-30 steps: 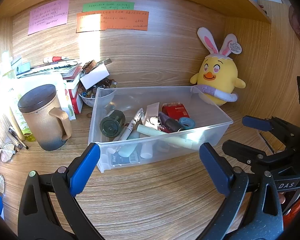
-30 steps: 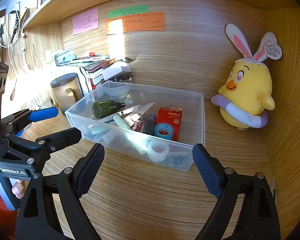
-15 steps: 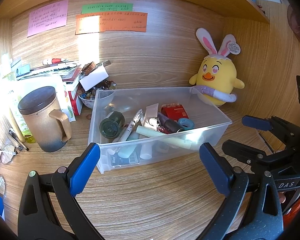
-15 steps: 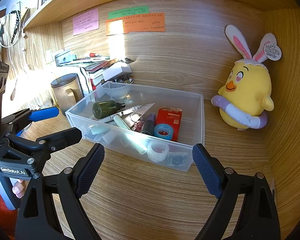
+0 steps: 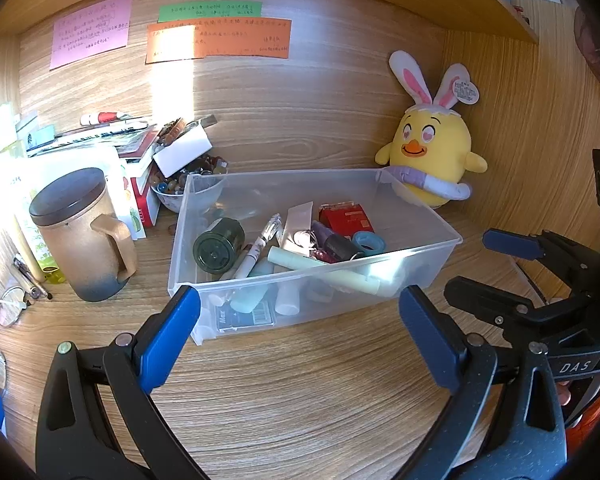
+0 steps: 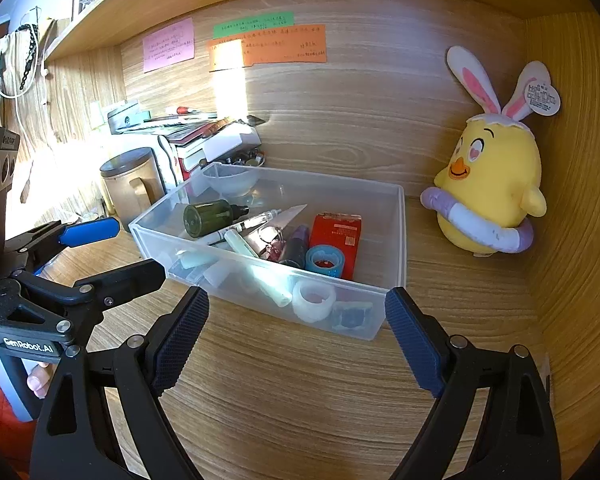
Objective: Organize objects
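Note:
A clear plastic bin (image 5: pixel 420 258) (image 6: pixel 396 240) sits on the wooden desk. It holds a dark green bottle (image 5: pixel 219 245) (image 6: pixel 206 219), a pen (image 5: pixel 256 246), a red box (image 5: pixel 345 219) (image 6: pixel 336 236), a blue tape roll (image 5: pixel 369 242) (image 6: pixel 325 261), a pale green tube (image 5: pixel 320 266) and other small items. My left gripper (image 5: pixel 298 334) is open and empty just in front of the bin. My right gripper (image 6: pixel 298 334) is open and empty in front of the bin's right corner.
A yellow plush chick (image 5: pixel 430 154) (image 6: pixel 490 188) sits right of the bin against the wall. A lidded brown mug (image 5: pixel 82 232) (image 6: pixel 130 186), stacked books (image 5: pixel 112 140) and a bead bowl (image 5: pixel 172 192) stand left. Glasses (image 5: pixel 10 308) lie at far left.
Both views have barely shifted. Both grippers stay open and nothing in the bin has moved.

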The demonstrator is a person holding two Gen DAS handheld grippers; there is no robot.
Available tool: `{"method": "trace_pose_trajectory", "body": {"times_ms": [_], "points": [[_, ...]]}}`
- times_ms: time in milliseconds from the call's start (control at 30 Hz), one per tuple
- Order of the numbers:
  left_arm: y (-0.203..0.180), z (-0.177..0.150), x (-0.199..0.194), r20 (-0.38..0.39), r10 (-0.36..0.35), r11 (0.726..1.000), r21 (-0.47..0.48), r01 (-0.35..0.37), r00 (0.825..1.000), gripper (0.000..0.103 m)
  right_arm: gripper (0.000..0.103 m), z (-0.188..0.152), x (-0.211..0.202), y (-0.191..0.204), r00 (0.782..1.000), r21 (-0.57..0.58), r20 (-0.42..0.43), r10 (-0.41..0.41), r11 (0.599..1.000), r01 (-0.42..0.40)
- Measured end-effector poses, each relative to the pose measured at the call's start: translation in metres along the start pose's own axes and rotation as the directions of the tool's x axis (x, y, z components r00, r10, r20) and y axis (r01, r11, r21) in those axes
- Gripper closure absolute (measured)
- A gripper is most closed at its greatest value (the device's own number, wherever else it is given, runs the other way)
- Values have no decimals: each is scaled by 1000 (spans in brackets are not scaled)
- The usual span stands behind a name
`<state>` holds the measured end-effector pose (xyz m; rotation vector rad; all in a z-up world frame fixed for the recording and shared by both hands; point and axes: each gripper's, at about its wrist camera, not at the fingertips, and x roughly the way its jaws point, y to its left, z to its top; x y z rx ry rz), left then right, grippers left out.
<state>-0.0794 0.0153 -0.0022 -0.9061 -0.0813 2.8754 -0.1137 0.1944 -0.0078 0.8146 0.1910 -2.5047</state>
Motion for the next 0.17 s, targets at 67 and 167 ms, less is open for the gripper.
{"method": "trace_pose_trajectory", "body": {"times_ms": [67,167], "points": [[0,0,0,5,-2,1000,2,2,1000,2,15,-1,1,0,1000,2,-2,2,1000,-2],[0,0,0,2,1,1000,0,-1,1000,2,14,-1,2,-2,1000,4,-6,3,1000,-3]]}}
